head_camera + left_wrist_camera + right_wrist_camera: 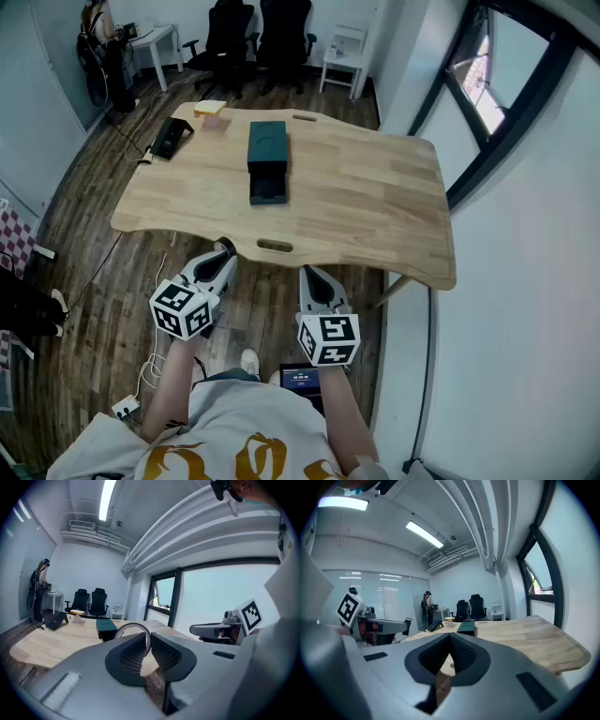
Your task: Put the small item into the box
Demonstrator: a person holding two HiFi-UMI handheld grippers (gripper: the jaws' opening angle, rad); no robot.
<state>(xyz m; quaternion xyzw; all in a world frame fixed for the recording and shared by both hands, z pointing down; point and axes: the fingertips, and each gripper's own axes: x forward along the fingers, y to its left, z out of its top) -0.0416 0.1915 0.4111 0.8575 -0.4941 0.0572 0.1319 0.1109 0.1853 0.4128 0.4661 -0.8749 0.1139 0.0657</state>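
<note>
A dark plank floor (84, 272), white walls (525, 281), a dark-framed window (483, 80) and two black office chairs (232, 28) surround the wooden surface (356, 197).

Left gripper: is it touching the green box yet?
Apart. Head view shows the left gripper, holding a ring, near the table edge; the box sits far up the tabletop.

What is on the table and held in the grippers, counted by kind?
Box: 1
Black device: 1
Yellow item: 1
Ring, held by the left gripper: 1
Total: 4
</note>
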